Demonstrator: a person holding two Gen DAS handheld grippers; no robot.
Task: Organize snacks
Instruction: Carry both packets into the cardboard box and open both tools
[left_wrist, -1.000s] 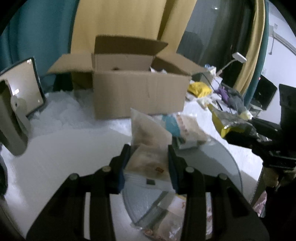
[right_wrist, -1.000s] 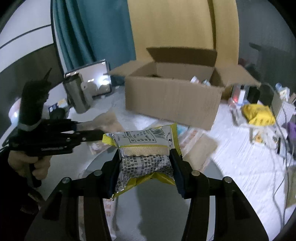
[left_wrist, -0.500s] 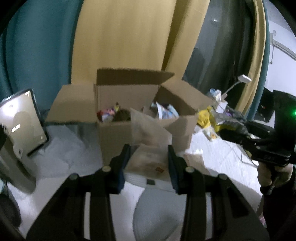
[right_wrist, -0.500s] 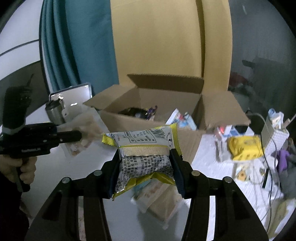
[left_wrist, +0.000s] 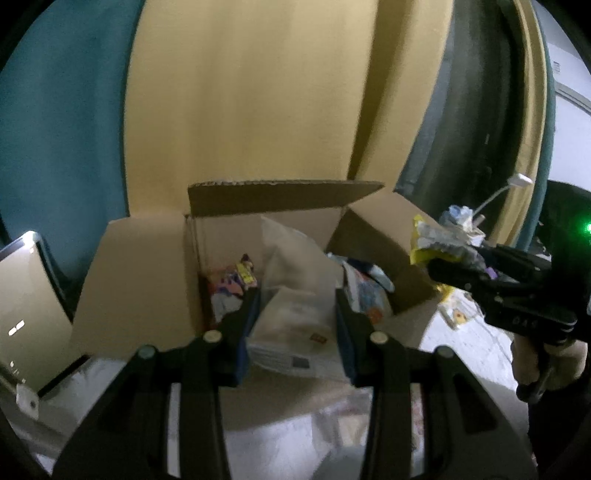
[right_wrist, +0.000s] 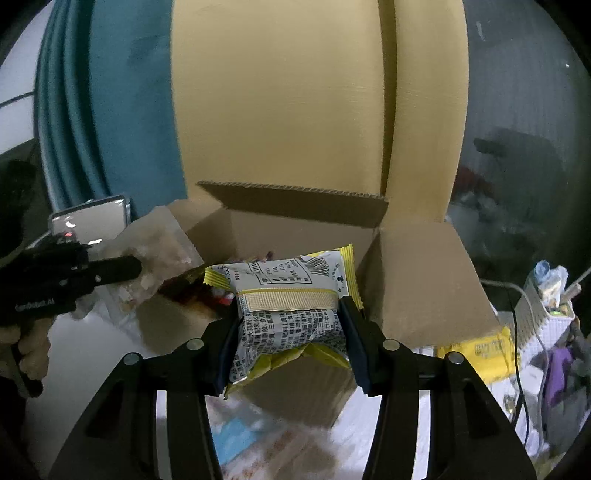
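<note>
Both grippers have come up off the counter within the last second. A second ago the cardboard box (left_wrist: 266, 258) stood well ahead of them, its front wall facing the cameras; now both views look down past its near rim into the open top.

Left gripper (left_wrist: 293, 328): jaws closed on a pale clear-wrapped snack pack (left_wrist: 295, 295), which stands upright between them. The pack now overlaps the box opening at 12 o'clock from the wrist. Loose snacks already inside the box, colourful wrappers at 10 and 2 o'clock of the pack.

Right gripper (right_wrist: 291, 332): jaws clamped on a yellow-and-white snack packet (right_wrist: 291, 295), printed side toward the camera. It hangs over the near edge of the box, right flap at 2 o'clock. From the left view the same packet shows at 3 o'clock, level with the box's right flap.

Judgement: transport is nearly done; both packs are at the mouth of the box. What remains looks like a short push forward and release. Two tools converge on one opening, so they could crowd each other.
</note>
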